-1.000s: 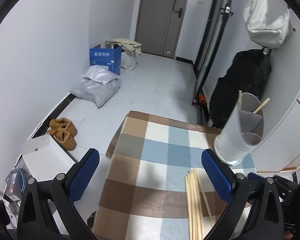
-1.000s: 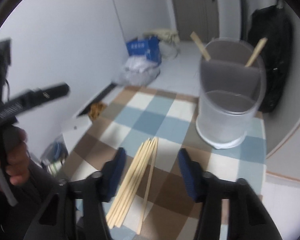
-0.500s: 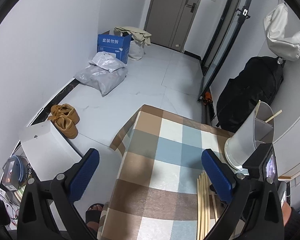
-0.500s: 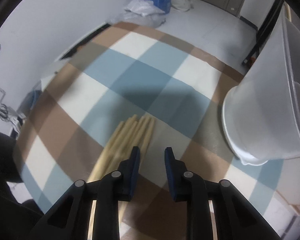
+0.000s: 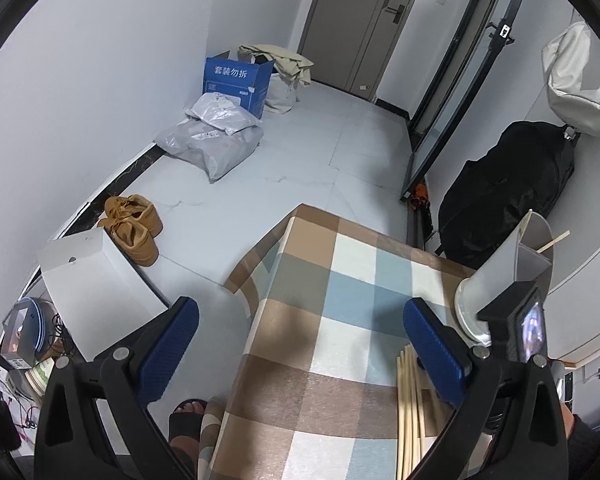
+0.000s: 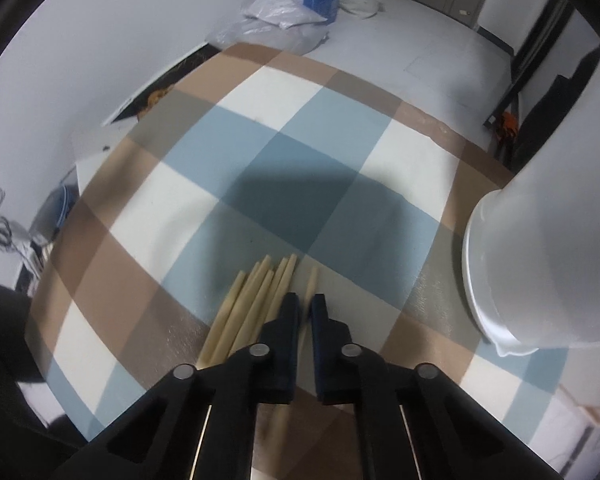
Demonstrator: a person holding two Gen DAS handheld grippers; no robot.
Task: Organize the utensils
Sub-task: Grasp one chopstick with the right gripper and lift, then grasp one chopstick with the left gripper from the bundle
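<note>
My right claw (image 6: 307,307) points steeply down at the checked table (image 6: 260,136), its jaws having just been closing and now pinched on a single chopstick (image 6: 311,280) lying apart from the loose bundle of chopsticks (image 6: 252,300) just to its left. My left claw (image 5: 300,344) hangs released above the table's near edge, nothing between its blue pads. The translucent utensil holder (image 6: 540,240) stands to the right.
</note>
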